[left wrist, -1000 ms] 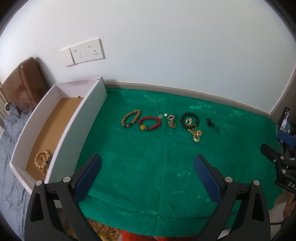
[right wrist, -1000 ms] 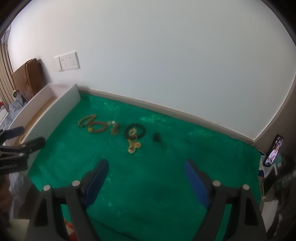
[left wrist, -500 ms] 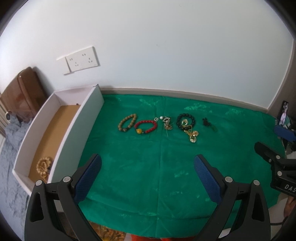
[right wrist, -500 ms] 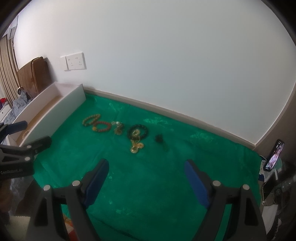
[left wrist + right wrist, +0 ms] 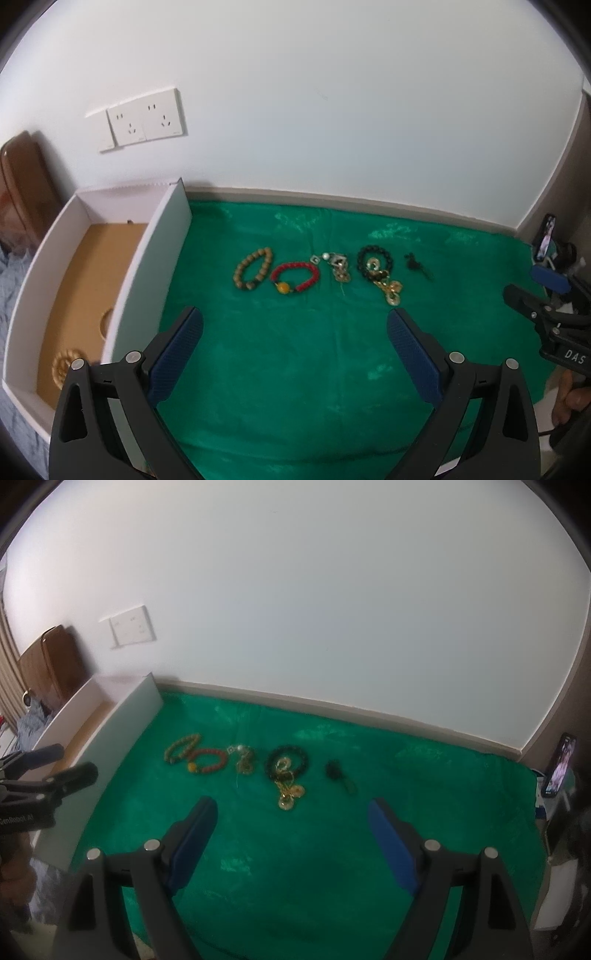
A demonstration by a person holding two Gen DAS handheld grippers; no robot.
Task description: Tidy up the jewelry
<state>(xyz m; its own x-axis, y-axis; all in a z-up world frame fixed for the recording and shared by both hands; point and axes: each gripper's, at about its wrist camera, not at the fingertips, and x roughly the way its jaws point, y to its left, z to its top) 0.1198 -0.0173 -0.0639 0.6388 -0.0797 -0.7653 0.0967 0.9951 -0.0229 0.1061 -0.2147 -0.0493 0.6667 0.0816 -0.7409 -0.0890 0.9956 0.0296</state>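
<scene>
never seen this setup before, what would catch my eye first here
A bright green cloth covers the table, with a row of jewelry across its middle: a tan bead bracelet, a red bead bracelet and a black bead bracelet. A white box stands along the cloth's left edge.

In my left wrist view, white letters "DAS" stand on the black body of my right gripper [image 5: 554,295] at the frame's right edge; the word is cut off there. In my right wrist view, white lettering "GenRobot.AI" stands on the black body of my left gripper [image 5: 55,764]. I read nothing else.
</scene>
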